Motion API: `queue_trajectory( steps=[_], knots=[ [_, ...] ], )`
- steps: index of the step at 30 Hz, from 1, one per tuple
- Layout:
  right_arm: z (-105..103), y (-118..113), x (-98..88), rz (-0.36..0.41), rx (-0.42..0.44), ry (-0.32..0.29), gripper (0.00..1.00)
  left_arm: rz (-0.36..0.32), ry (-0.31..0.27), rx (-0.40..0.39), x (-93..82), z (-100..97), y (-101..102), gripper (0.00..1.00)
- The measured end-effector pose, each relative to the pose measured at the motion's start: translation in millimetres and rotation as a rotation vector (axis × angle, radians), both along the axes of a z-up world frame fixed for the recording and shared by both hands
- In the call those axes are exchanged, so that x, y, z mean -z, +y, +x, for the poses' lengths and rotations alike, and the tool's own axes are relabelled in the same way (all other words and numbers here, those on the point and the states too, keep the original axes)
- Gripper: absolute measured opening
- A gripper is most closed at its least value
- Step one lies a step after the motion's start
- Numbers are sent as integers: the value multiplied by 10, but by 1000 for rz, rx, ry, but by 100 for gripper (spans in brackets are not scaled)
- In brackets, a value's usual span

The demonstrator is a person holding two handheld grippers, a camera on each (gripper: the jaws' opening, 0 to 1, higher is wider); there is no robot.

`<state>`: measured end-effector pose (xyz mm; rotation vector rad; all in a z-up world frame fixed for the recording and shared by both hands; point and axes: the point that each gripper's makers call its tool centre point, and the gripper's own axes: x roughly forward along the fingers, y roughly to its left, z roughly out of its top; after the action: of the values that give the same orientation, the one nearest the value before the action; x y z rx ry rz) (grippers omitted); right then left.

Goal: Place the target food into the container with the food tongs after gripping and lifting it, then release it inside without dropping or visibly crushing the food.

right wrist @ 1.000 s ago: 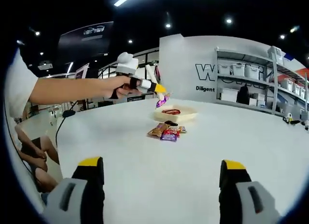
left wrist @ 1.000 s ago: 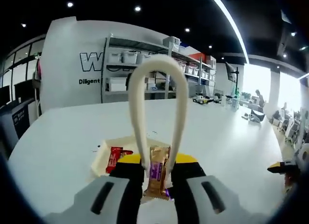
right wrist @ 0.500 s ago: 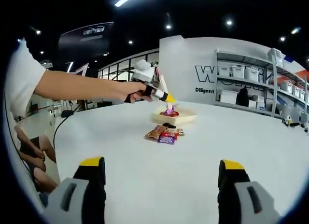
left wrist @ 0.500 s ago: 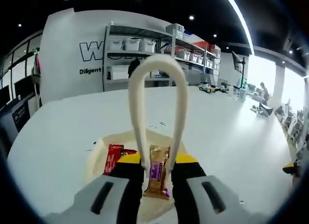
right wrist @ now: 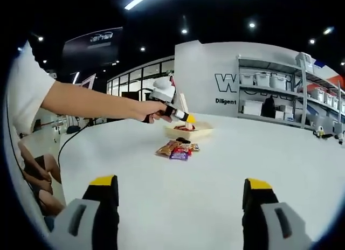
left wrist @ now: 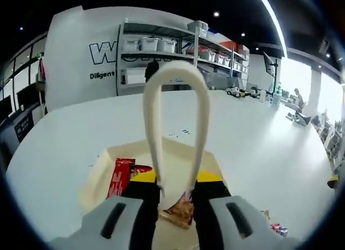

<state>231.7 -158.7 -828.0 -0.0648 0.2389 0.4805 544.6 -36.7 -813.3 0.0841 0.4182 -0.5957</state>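
Two yellow-tipped jaws of my right gripper point(right wrist: 177, 199) stand wide apart over bare white table point(right wrist: 215, 174). Beyond them lies a small heap of wrapped snacks point(right wrist: 175, 150); I cannot count them. Farther on, my outstretched arm holds the left gripper point(left wrist: 176, 193) over the cream container point(left wrist: 97, 172). Its jaws squeeze the white tongs point(left wrist: 175, 120) narrow, pinching one brown snack bar point(left wrist: 179, 212) low inside the container, beside one red packet point(left wrist: 118, 174).
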Motion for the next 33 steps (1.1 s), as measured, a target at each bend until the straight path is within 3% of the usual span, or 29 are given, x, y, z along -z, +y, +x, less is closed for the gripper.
queue_trajectory(
  steps=[7,11,21,27,33],
  knots=[
    [28,-8,6,5,-1,-1,94,-3,-24,56,-113,-118,-90,23],
    [41,24,1,8,-9,-1,95,66,-45,112,-62,-189,-164,24],
    [14,-23,-4,5,-1,-1,94,59,-31,151,57,-130,-227,25],
    [17,-53,2,-1,7,3,93,97,-30,122,146,-64,-187,24],
    [16,-45,22,-11,5,8,92,60,-23,38,140,90,-112,24]
  ],
)
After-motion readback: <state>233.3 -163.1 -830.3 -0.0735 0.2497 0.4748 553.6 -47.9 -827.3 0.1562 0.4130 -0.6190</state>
